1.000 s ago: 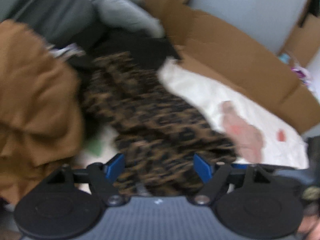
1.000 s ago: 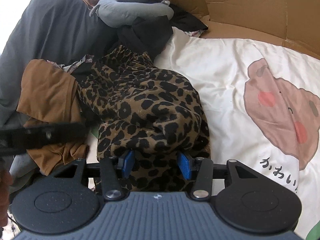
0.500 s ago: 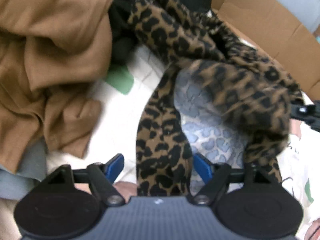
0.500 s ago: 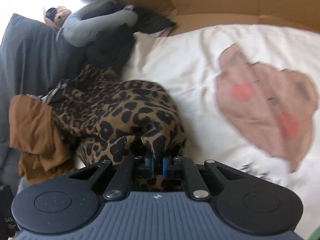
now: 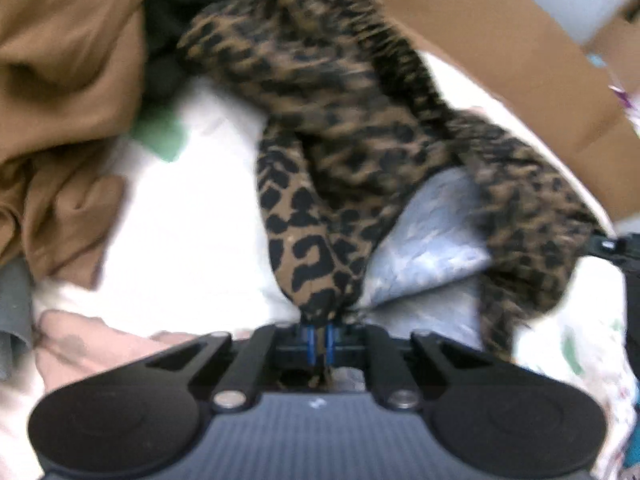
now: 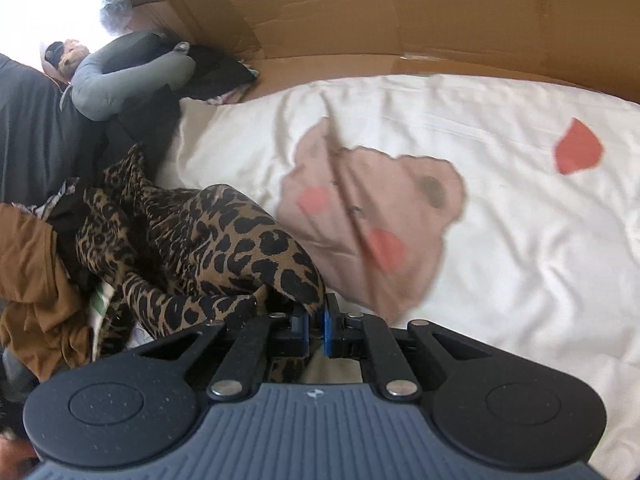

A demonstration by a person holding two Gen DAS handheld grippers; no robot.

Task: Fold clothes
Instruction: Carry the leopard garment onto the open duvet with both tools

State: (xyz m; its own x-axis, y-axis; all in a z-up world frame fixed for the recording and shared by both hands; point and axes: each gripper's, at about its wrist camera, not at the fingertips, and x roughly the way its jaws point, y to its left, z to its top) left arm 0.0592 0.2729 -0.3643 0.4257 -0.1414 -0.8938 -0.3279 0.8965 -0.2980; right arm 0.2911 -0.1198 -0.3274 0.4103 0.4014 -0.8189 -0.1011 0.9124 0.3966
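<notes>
On bed (image 6: 520,240), leopard-print garment (image 5: 340,140) hung bunched between both grippers: left gripper (image 5: 319,334) fingers clenched on near end, right gripper (image 6: 316,330) fingers clenched on other edge; length stretched left-to-right, bulk left.

Motion blurs the leopard-print garment (image 5: 360,120) and cardboard (image 5: 500,52).

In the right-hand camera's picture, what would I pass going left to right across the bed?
Brown garment → leopard-print garment → pink bear print on the white sheet → red heart print.
</notes>
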